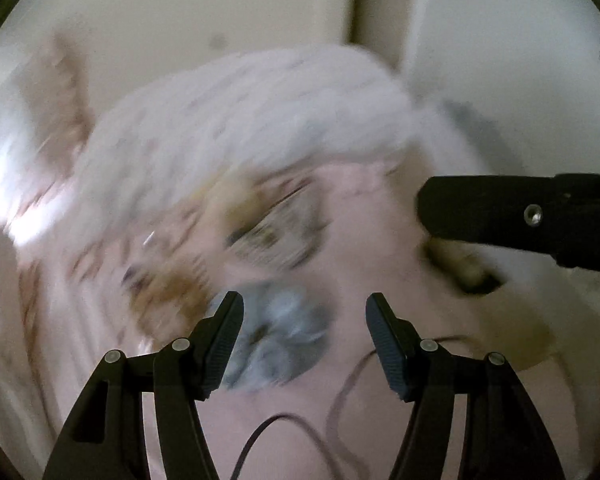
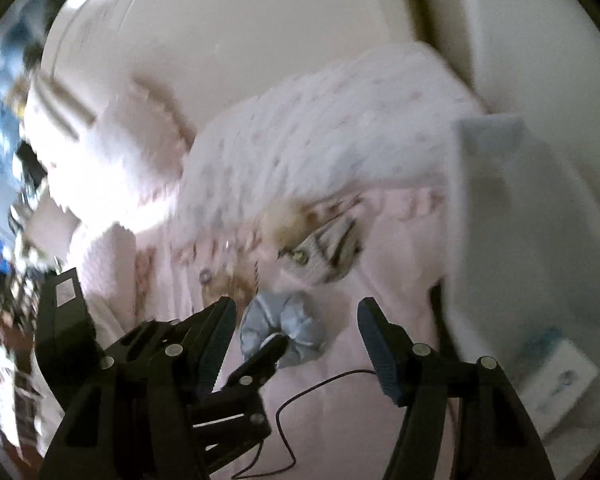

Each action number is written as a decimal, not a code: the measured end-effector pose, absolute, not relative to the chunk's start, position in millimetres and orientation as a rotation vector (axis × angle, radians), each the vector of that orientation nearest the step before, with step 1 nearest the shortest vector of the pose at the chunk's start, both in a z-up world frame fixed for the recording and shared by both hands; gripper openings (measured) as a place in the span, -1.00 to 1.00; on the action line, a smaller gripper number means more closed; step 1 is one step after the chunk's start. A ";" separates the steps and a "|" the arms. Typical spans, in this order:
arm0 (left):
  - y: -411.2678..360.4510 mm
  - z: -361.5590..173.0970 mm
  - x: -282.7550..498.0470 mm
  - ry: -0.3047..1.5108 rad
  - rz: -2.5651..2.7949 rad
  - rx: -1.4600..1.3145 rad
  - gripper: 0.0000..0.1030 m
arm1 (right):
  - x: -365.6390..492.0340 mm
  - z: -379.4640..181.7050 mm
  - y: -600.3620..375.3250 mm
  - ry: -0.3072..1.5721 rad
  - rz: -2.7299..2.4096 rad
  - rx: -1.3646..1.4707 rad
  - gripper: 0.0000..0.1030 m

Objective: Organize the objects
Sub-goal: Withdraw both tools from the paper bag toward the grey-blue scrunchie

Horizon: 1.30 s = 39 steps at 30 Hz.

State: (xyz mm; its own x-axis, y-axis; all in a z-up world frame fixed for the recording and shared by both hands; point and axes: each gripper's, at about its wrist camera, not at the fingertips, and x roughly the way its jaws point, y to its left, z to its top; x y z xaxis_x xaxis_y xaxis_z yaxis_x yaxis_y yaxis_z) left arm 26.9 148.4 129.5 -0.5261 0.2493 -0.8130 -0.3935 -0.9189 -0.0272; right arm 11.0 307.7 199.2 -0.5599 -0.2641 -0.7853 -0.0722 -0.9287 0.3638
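Both views are motion-blurred. A grey-blue scrunchie [image 1: 274,340] lies on a pink bed sheet [image 1: 360,248], just ahead of my open, empty left gripper [image 1: 304,336]. In the right wrist view the scrunchie [image 2: 284,328] lies ahead of my open, empty right gripper [image 2: 294,338], with the left gripper's finger [image 2: 266,354] over it. The right gripper's finger [image 1: 500,216] enters the left wrist view from the right. A striped grey plush cat [image 2: 324,248] lies beyond the scrunchie.
A white dotted pillow [image 2: 320,136] lies against the cream wall [image 2: 260,20]. A thin black cable [image 2: 320,392] loops on the sheet. A pale blue box [image 2: 500,208] stands at the right, with a white pack [image 2: 560,388] below it. Cluttered room at far left.
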 end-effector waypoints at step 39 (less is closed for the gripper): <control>93.2 -16.5 58.7 0.227 2.621 -1.300 1.00 | 23.9 -12.1 226.3 -0.187 -2.716 1.267 0.56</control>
